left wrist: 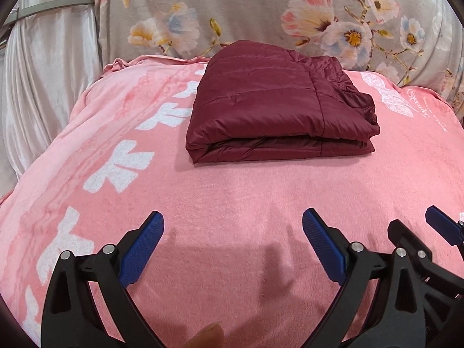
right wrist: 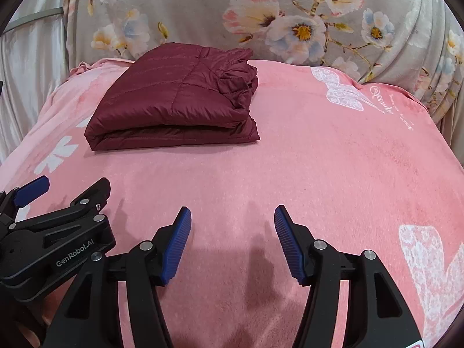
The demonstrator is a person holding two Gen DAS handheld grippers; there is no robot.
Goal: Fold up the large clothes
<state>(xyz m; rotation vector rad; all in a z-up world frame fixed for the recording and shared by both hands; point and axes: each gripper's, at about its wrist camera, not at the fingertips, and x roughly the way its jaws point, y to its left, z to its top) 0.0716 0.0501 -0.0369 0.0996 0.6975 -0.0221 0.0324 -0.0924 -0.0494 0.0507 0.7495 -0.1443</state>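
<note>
folded maroon jacket (left wrist: 275,107) on pink blanket (left wrist: 232,197).

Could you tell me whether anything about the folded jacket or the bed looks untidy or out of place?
Only a small thing: the maroon jacket is folded flat on the pink blanket, but its right edge is bunched and rumpled, unlike the smooth left fold. Both grippers are open, clear of it.

We saw a pink blanket (left wrist: 232,197) with white floral and butterfly prints spread across the bed, a grey floral cloth (right wrist: 203,8) draped behind it, and a pale satin curtain (left wrist: 49,81) at left.
</note>
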